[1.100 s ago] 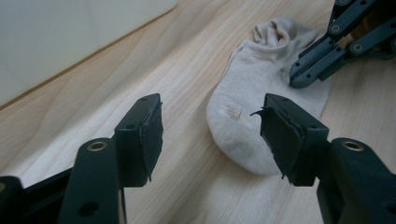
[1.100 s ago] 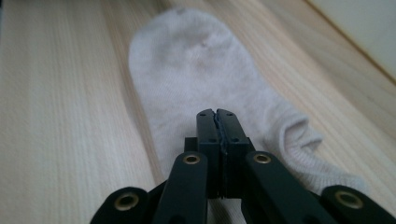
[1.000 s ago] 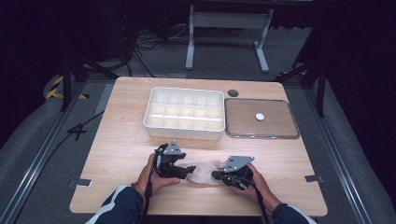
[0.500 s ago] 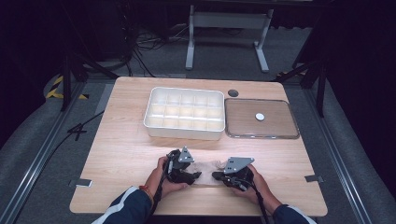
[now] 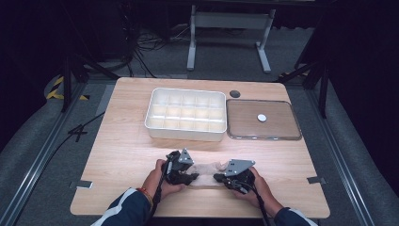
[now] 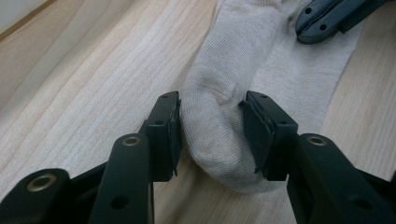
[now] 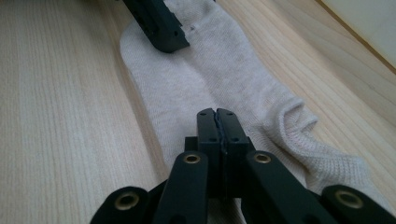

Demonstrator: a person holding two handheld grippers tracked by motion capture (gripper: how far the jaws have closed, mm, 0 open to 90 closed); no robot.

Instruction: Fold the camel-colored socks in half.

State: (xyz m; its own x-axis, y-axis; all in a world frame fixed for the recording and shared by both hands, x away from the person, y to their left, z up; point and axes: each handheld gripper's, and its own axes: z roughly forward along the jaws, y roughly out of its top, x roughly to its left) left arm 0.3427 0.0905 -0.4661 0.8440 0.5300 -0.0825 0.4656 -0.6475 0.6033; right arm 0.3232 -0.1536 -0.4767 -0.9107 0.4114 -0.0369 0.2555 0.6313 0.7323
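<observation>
On the light wooden counter we see a white compartment tray, a clear lid beside it, and a pale sock near the front edge.

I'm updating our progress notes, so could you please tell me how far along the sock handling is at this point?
Done: the sock lies flat on the table, and the right gripper is shut, its tip down on the fabric. In hand: the left gripper has just been closing around a bunched end of the sock, its pads at the fabric's sides. Left: any folding or lifting; the compartment tray holds nothing.
</observation>
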